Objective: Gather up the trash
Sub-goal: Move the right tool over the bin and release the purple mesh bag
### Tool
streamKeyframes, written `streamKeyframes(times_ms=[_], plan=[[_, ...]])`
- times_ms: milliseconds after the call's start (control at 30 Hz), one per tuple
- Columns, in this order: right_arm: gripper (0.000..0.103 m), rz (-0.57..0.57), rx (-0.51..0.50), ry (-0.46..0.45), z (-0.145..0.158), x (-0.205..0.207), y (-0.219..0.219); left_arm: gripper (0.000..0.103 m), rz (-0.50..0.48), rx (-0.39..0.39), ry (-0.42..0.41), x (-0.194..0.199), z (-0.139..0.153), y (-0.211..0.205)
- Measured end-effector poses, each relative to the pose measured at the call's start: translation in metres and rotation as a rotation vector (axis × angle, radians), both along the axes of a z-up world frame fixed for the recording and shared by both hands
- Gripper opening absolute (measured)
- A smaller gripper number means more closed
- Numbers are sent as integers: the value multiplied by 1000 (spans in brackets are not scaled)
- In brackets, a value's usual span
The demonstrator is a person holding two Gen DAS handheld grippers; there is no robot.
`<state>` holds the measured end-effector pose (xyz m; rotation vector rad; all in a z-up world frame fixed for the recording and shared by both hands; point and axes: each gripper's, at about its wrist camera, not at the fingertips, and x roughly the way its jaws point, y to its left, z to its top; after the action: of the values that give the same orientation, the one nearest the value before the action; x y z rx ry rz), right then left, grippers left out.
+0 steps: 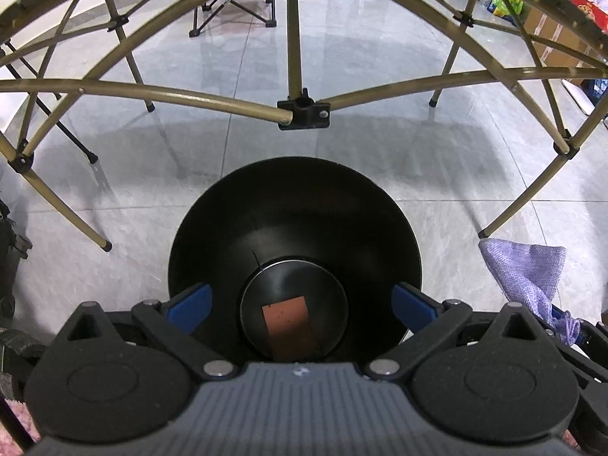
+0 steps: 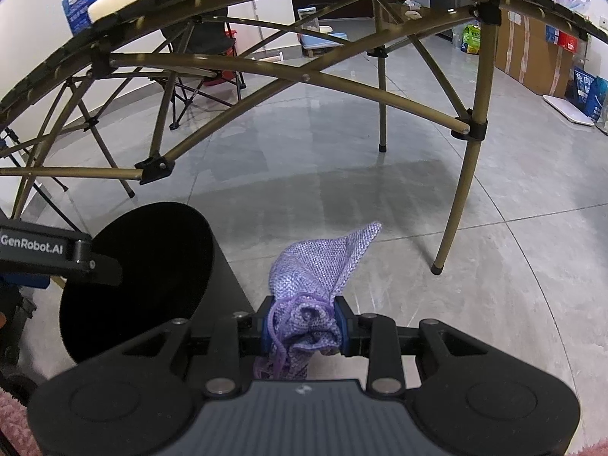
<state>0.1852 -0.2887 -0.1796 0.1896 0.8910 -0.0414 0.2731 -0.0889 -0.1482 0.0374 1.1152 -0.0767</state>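
The purple mesh pouch (image 2: 315, 277) is pinched at its gathered drawstring neck between the blue pads of my right gripper (image 2: 304, 328), jaws closed on it; the loose woven body flops forward toward 12 o'clock, soft and limp, so I judge I hold the neck to keep the cord from spilling. At 9 o'clock of it in the right wrist view stands the black bin (image 2: 136, 277), mouth tilted toward me, near but not touching the pouch. My left gripper (image 1: 302, 304) hangs over that bin (image 1: 294, 228), jaws spread wide and holding nothing. The bin is smooth, dark, tapering to a round floor where a flat reddish-brown card (image 1: 287, 328) lies. Around 12 o'clock rise the folding table's bronze tube legs (image 1: 292, 45) over glossy grey tile floor (image 2: 380, 197). I judge the pouch goes in next.
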Motion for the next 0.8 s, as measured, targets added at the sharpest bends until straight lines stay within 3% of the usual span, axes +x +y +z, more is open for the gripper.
streamKeyframes(times_ms=[800], plan=[[30,96,-16,4,39,-6,51,103,49,9,-148,-37,37,56]])
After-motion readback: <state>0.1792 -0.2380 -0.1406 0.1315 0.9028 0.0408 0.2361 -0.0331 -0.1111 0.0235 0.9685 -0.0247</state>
